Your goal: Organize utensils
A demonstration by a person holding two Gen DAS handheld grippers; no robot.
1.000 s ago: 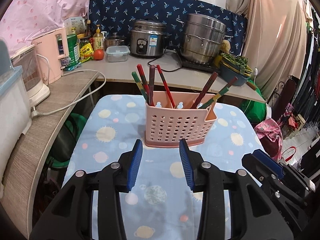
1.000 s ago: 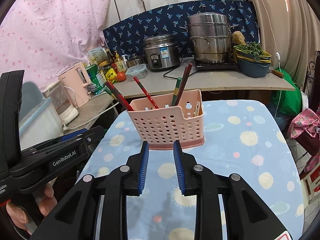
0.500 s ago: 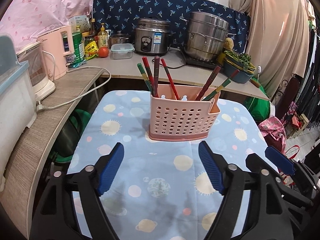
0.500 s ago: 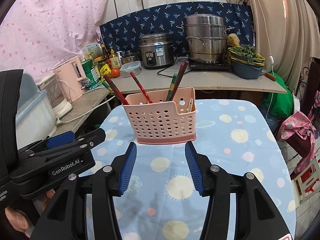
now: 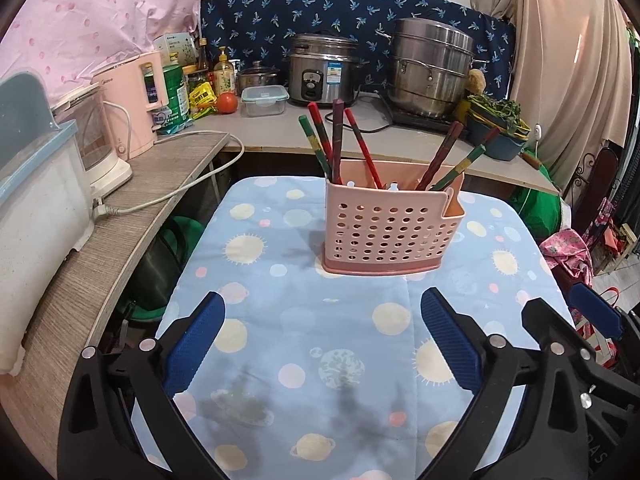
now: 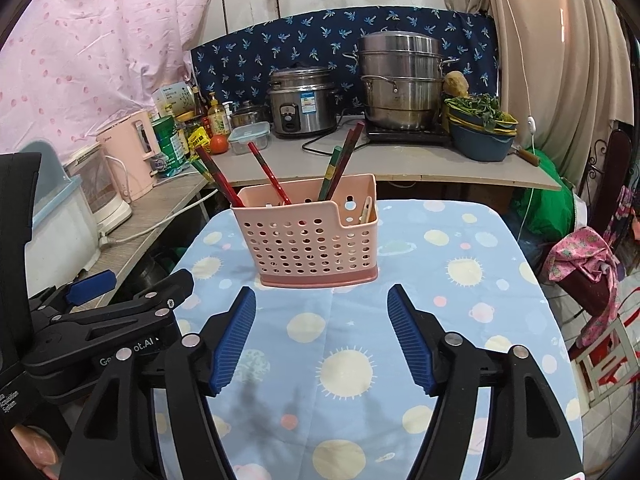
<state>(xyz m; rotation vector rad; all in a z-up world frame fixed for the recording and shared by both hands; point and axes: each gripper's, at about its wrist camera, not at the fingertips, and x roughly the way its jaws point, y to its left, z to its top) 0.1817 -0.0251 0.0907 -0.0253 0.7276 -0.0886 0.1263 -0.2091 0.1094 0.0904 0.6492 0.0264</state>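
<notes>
A pink perforated utensil basket stands upright on the blue planet-print tablecloth. Several red, green and dark chopsticks lean out of its two ends. My left gripper hovers in front of the basket, jaws opening wide with nothing between them. My right gripper is also short of the basket, jaws opening and holding nothing. The left gripper's body shows at the left of the right wrist view, and one blue finger of the right gripper at the right of the left wrist view.
Behind the table runs a counter with a rice cooker, a steel steamer pot, bowls of greens, bottles and a tomato. A pink kettle, a white appliance and a trailing cord sit on the left shelf.
Both grippers' jaws have spread apart from nearly closed to wide. The basket looks slightly farther from both cameras than before. Nothing was picked up.
</notes>
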